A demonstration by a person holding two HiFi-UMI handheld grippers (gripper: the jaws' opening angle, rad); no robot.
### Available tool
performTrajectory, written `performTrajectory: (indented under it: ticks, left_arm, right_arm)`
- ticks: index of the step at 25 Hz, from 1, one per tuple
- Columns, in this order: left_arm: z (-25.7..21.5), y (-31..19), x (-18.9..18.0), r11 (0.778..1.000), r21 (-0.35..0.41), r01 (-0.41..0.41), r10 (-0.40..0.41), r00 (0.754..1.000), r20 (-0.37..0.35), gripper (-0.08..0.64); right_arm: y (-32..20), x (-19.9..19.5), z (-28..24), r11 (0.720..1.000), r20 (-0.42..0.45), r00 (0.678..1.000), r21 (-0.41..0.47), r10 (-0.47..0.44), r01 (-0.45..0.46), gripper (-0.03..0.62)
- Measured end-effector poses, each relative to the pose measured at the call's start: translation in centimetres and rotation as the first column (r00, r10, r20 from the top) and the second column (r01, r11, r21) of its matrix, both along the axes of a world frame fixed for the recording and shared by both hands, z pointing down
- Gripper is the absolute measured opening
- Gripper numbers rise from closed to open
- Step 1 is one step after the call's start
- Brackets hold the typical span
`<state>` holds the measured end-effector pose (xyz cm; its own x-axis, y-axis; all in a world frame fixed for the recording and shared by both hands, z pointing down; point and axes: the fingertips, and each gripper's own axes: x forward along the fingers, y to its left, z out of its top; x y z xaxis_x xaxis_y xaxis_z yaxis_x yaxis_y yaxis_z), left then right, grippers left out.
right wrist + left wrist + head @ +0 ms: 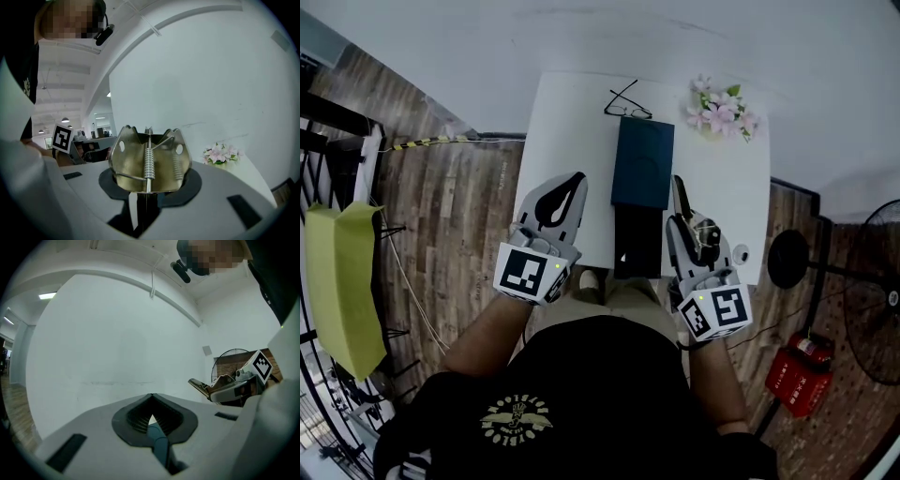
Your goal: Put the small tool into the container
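You are gripping the small tool, a brass-coloured spring clip, in your right claw. The pads are pressing on its base at a middling width, and its coil spring and toothed end are pointing away from you. Your left claw is sitting closed with nothing between its tips, and it is hovering near the table's left edge.

The container, a dark teal box, is lying along the middle of the table. A black section is running from its near end to the table's near edge. Whether that black part is the open tray or a lid, you cannot tell from here.

The relation that is going to matter: the container is lying just to the left of your right claw, between your two claws. Its long axis is running from near edge to far edge, roughly parallel to the tool. So your right hand is the nearer one and is already carrying the piece. The move is looking like a short sideways shift to the left, with little turning needed.

The eyeglasses and flowers are resting by the far edge, well clear of that path.
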<state>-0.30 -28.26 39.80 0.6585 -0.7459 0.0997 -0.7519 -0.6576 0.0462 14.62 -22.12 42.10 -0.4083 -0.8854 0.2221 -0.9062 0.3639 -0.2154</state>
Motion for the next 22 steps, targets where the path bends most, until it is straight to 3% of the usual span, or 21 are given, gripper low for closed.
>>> performTrajectory:
  ticks: [13, 22]
  left_arm:
    - [7.7, 1.7, 0.6, 0.998, -0.051, -0.03, 0.031, 1.0, 0.007, 0.006]
    - [9.6, 3.3, 0.9, 0.998, -0.049, -0.042, 0.04, 0.999, -0.027, 0.006]
  right_arm:
    - [1.2, -1.8, 9.0, 0.988, 0.0, 1.0, -0.154, -0.011, 0.011, 0.121]
    - [2.0, -2.7, 14.8, 0.966, -0.001, 1.0, -0.255, -0.032, 0.03, 0.121]
